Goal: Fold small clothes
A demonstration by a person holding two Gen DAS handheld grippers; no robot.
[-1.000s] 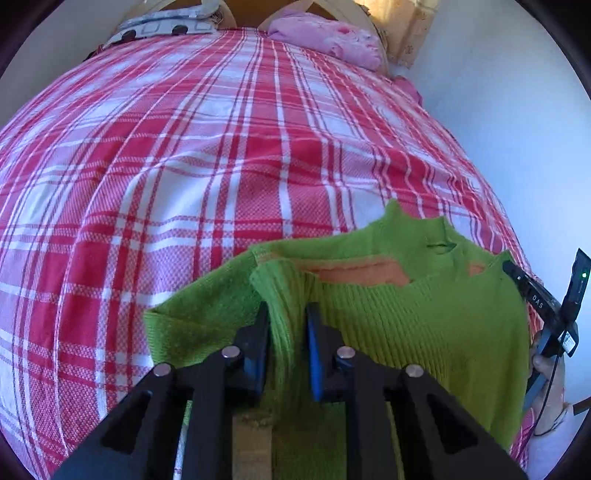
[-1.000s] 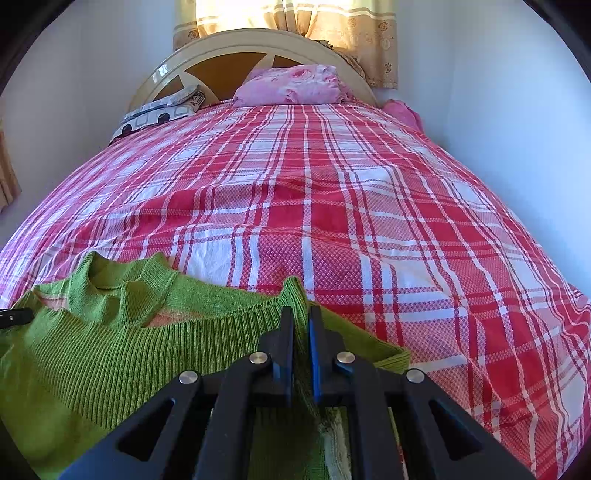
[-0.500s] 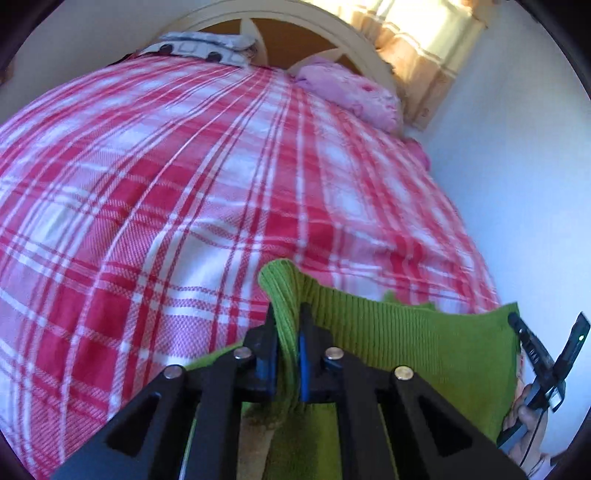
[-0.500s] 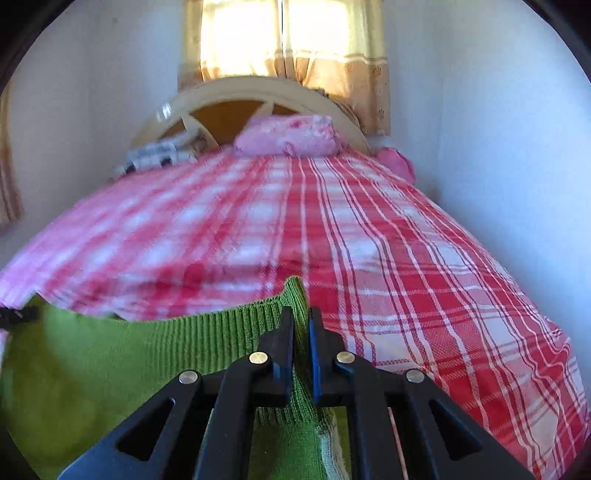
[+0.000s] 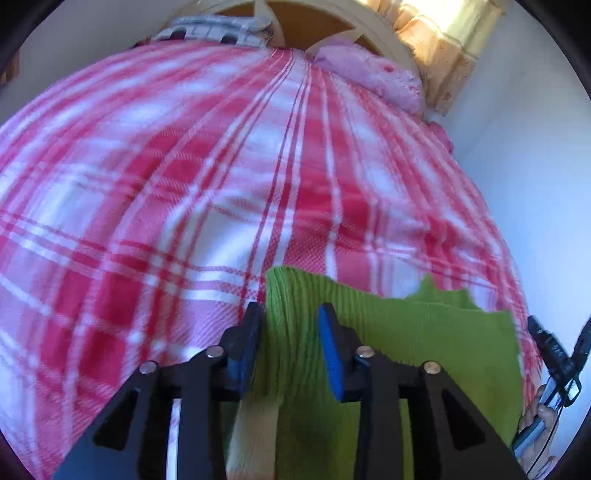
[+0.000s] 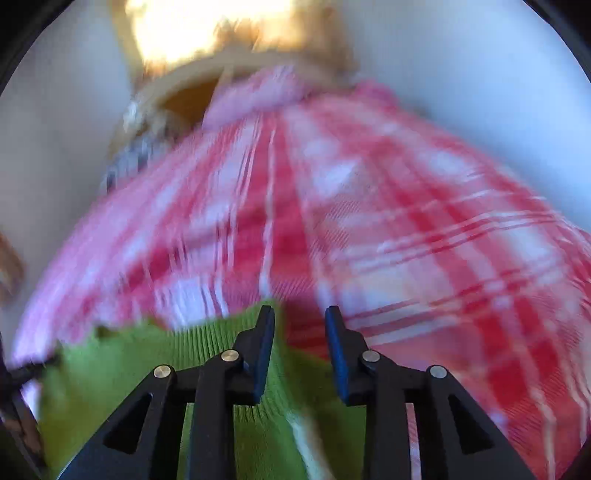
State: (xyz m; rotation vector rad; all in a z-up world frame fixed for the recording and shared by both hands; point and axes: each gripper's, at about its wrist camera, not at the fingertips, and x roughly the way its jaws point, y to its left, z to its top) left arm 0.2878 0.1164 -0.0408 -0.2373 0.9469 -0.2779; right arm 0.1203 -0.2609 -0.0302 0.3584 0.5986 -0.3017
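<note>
A green ribbed sweater [image 5: 424, 332] lies on the red and white checked bedspread [image 5: 147, 184], with one layer folded over itself. My left gripper [image 5: 290, 317] sits at the sweater's left corner. Its jaws are opening and a ridge of green knit stands loosely between the blue pads. My right gripper [image 6: 300, 317] is at the sweater's [image 6: 147, 362] right corner, jaws opening. The green edge lies by its left finger [image 6: 264, 343], and the bedspread [image 6: 443, 258] shows through the gap. The right wrist view is blurred. In the left wrist view the right gripper [image 5: 554, 354] shows at the right edge, held by a hand.
A pink pillow [image 5: 369, 74] and a patterned grey pillow [image 5: 210, 33] lie at the far end against a curved headboard [image 5: 332, 26]. A white wall [image 5: 535, 184] runs close along the bed's right side. A curtain [image 5: 443, 48] hangs at the back right.
Both grippers were shut on the sweater's hem and have now parted their jaws, letting it go. The folded layer now covers the neckline. Both hands have lifted, the right one faster.
</note>
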